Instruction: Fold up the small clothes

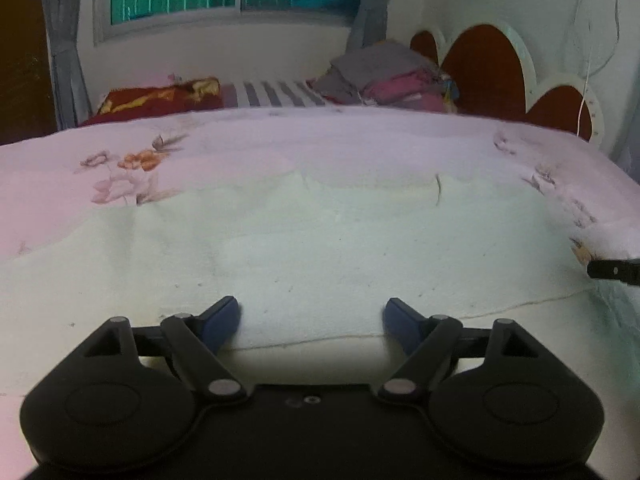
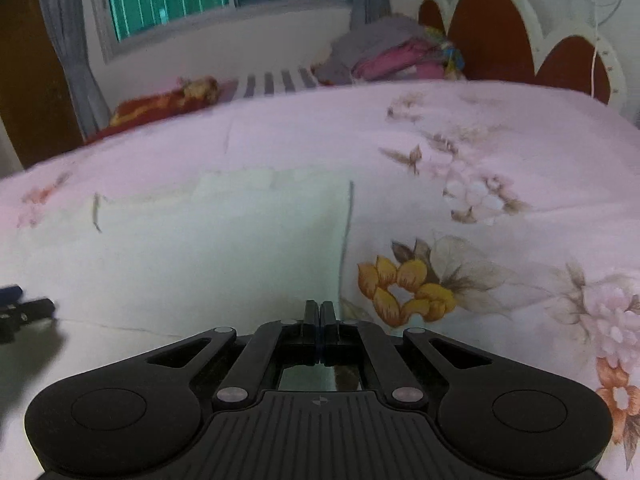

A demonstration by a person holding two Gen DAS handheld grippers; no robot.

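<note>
Here | one pale, soft, flat cloth (image 1: 320,240) on floral pink bedsheet (image 2: 500,140) | left hand-held gripper (image 1: 312,316) wide, empty | right hand-held gripper (image 2: 319,312) closed; whether pinching cloth unclear

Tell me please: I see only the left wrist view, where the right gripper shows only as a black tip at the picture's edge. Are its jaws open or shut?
Observer: Shut. In the right wrist view the right gripper has its jaws pressed together; whether fabric is pinched I cannot tell.
Operator: Where exactly is it?
Observer: At the right edge of the pale cloth; the dark-stitched side edge runs away just right of the tips.
Operator: What lies beyond that edge?
Observer: A yellow flower print on the pink bedsheet.
</note>
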